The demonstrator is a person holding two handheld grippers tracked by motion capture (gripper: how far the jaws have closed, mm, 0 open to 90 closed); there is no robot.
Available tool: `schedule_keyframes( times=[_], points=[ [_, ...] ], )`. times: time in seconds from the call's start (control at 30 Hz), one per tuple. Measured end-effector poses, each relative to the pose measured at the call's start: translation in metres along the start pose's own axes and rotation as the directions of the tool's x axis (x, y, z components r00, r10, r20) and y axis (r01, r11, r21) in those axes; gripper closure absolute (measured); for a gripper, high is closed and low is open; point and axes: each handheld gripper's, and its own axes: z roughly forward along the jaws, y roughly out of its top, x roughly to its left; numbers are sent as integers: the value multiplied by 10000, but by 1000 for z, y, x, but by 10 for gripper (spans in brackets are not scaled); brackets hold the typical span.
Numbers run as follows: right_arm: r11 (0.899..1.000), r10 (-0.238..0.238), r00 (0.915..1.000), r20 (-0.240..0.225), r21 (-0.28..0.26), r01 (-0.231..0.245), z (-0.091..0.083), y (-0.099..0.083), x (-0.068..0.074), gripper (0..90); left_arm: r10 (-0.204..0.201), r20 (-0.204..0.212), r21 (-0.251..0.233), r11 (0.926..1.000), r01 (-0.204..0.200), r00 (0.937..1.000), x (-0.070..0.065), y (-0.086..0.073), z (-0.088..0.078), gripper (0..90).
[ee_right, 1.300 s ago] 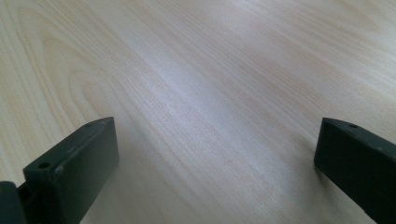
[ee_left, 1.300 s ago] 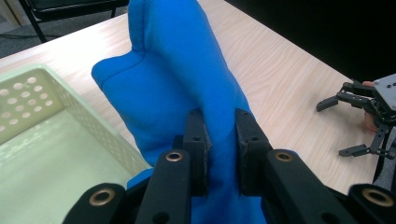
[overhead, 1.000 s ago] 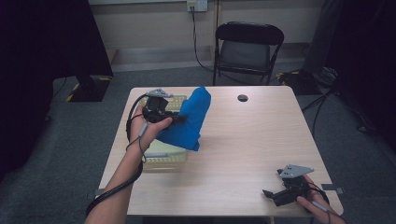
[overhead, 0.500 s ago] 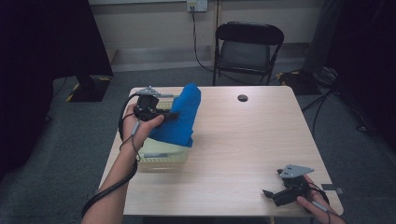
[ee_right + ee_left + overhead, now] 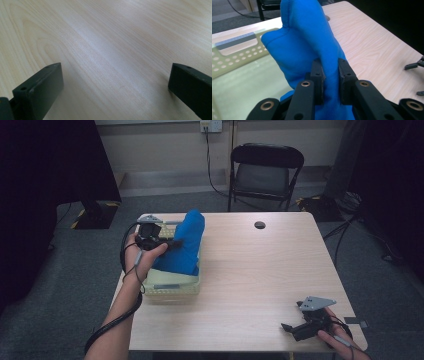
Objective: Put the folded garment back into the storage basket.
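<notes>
From the high view, the left claw (image 5: 172, 241) holds the blue cloth (image 5: 186, 245) over the yellow basket (image 5: 172, 289); lowering and release seem left. The left gripper view shows its jaws pinching a cloth fold above the basket. In the right gripper view, the right claw (image 5: 115, 82) gapes empty on the counter (image 5: 112, 37), well apart from the basket.

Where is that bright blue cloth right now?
In the high view the blue cloth hangs at the table's left side, pinched in the left gripper above the pale yellow basket.
</notes>
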Motion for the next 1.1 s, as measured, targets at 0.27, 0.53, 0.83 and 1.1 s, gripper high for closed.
schedule_keyframes(
  times=[0.27,0.53,0.83,1.1],
  points=[
    [10000,-3,10000,-2,-3,3,0,0,0,0,-24,-170,72,10000,25,9999,12,-6,4,777],
    [10000,-5,10000,-2,-3,5,0,0,0,0,-180,-354,98,9998,184,9992,21,-10,9,778],
    [10000,-6,10000,-2,-3,6,0,0,0,0,-276,-502,115,9995,282,9984,27,-13,14,778],
    [10000,-6,10000,-3,-3,6,0,0,0,0,-419,-633,232,9988,434,9971,33,-13,22,778]
  ],
)
